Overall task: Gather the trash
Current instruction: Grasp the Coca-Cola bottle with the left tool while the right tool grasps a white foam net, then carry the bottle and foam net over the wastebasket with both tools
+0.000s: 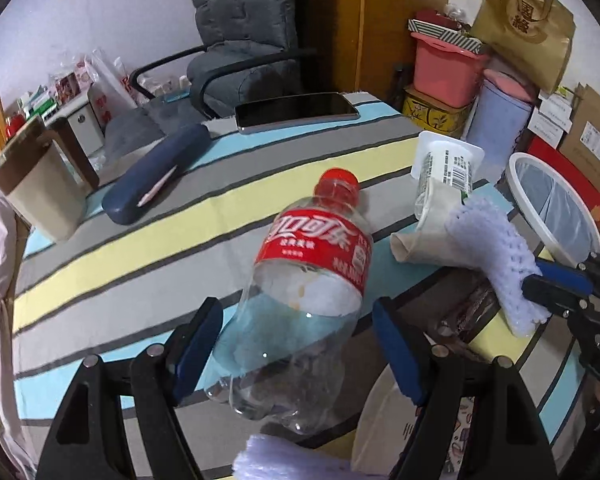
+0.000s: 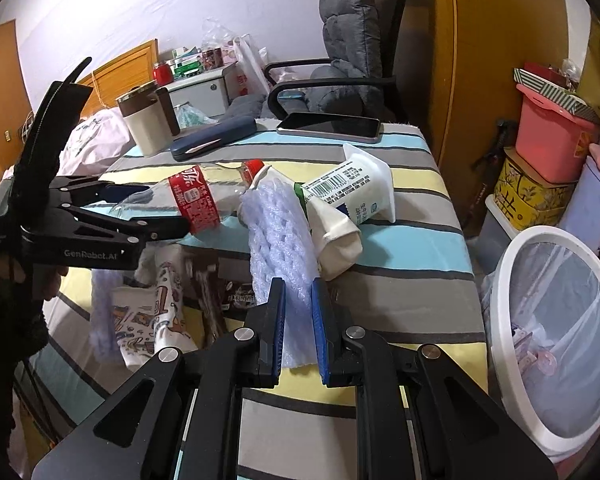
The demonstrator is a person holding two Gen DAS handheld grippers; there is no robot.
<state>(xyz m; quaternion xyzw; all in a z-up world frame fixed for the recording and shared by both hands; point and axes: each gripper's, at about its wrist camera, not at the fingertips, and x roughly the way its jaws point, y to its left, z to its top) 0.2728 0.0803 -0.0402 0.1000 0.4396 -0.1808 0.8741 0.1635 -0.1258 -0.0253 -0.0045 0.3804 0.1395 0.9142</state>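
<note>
Left wrist view shows the left tongs (image 1: pixel 296 344) spread wide around an empty cola bottle (image 1: pixel 300 312) lying on the striped surface (image 1: pixel 120 256), pads apparently not yet pressing. That smooth round body may roll or squirt out if they close off-centre. Right tongs (image 2: pixel 299 320) pinch the white foam net (image 2: pixel 280 240); its limp end may drag the yogurt cup (image 2: pixel 352 192) beyond it before reaching the bin (image 2: pixel 500 280) to their right.
</note>
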